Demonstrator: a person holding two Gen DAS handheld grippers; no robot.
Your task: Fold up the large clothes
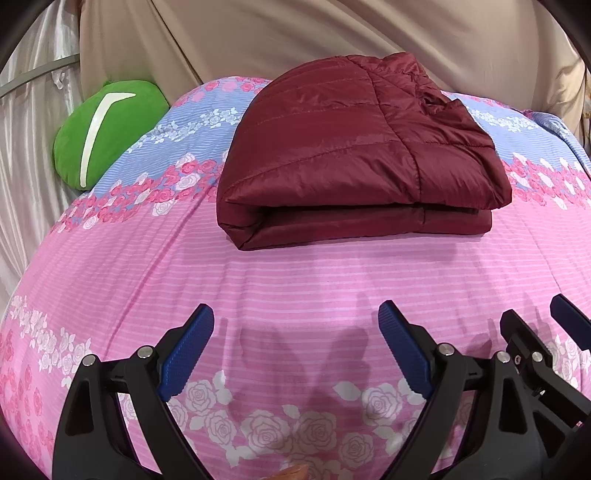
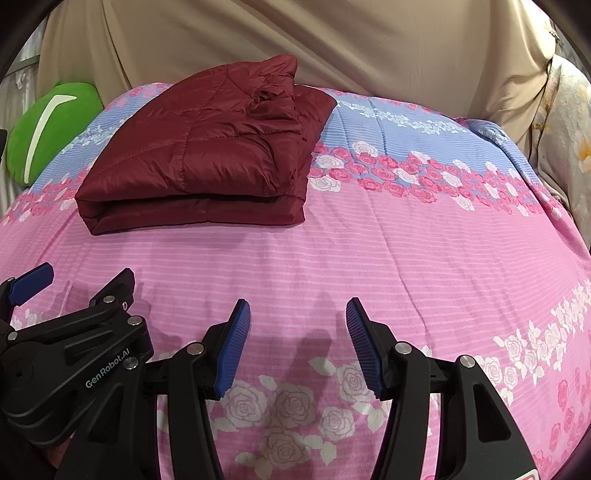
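A dark red quilted jacket (image 1: pixel 354 147) lies folded into a thick rectangle on the pink and blue floral bedspread (image 1: pixel 295 280); it also shows in the right wrist view (image 2: pixel 199 147). My left gripper (image 1: pixel 295 321) is open and empty, hovering over the bedspread well in front of the jacket. My right gripper (image 2: pixel 297 314) is open and empty, beside the left one and to the right of the jacket. The right gripper also shows at the right edge of the left wrist view (image 1: pixel 535 325). The left gripper appears at the left edge of the right wrist view (image 2: pixel 81 280).
A green cushion (image 1: pixel 107 129) with a white stripe lies at the bed's far left. Beige cloth (image 1: pixel 295 33) hangs behind the bed. A pale floral fabric (image 2: pixel 569 147) hangs at the far right.
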